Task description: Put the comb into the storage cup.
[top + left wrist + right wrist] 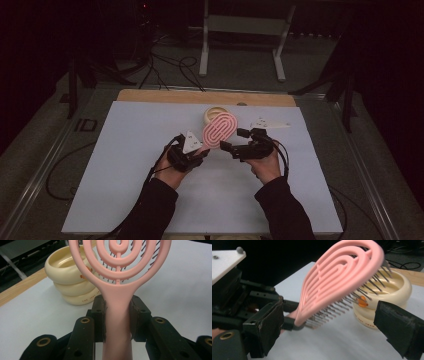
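A pink hairbrush with an open oval head and dark bristles is held off the table. My left gripper is shut on its handle, and the head rises away from the jaws. In the high view the left gripper sits at the brush's near left end. My right gripper stands open just right of the brush. In the right gripper view its pads are wide apart with the brush head between and beyond them, untouched.
A cream ribbed round container stands on the white mat just behind the brush, also seen as the container in the left gripper view. A wooden table edge runs along the back. Cables and a white stand lie on the floor beyond.
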A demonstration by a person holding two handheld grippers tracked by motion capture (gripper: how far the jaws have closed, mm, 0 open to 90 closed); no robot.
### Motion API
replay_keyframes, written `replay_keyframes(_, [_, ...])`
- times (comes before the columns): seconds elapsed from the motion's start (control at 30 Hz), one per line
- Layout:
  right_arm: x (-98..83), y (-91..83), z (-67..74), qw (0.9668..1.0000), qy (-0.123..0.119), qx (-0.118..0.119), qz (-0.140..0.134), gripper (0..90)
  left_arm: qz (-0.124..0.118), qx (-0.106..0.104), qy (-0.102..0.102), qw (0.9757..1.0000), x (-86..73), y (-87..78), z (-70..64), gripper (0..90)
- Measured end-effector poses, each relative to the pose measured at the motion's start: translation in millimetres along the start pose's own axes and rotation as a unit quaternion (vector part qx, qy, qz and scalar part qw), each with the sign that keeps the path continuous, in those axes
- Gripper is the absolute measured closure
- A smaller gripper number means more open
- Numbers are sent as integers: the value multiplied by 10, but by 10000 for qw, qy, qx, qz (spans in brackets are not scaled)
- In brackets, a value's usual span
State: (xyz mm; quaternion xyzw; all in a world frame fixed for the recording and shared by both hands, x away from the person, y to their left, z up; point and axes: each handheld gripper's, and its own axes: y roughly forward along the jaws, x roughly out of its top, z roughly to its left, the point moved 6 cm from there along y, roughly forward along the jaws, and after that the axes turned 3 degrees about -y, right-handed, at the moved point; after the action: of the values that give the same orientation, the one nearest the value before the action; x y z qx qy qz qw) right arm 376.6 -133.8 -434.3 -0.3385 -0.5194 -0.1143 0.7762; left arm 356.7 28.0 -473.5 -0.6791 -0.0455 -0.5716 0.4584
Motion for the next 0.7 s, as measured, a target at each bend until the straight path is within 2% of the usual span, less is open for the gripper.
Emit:
replay_keyframes(0.23, [25,122,15,9996,233,133,78,170,-131,-107,33,9999,18,-3,-69,704])
replay_keyframes(0.33, [35,142,18,9994,317,119,44,221,-149,-136,50,9998,20,-9,-82,704])
replay_keyframes(0.37, [40,149,14,9994,344,95,31,253,-174,-128,47,9998,21,-14,-91,704])
replay_keyframes(0.4, [38,168,6,9989,454,9,70,324,-178,-142,47,9997,22,-17,-90,704])
replay_keyframes(0.47, [35,174,6,9986,525,25,96,324,-178,-142,47,9997,22,-17,-90,704])
replay_keyframes(0.5, [35,174,6,9986,525,25,96,351,-178,-142,47,9997,22,-17,-90,704])
replay_keyframes(0.53, [39,185,21,9967,763,265,106,502,-198,-147,68,9997,14,0,-101,703])
replay_keyframes(0.57, [39,185,21,9967,763,265,106,502,-198,-147,68,9997,14,0,-101,704])
replay_keyframes(0.6, [36,201,34,9955,852,355,190,546,-196,-143,67,9997,6,12,-109,704])
replay_keyframes(0.7, [39,198,44,9952,884,368,205,562,-202,-160,49,9997,2,21,-109,704])
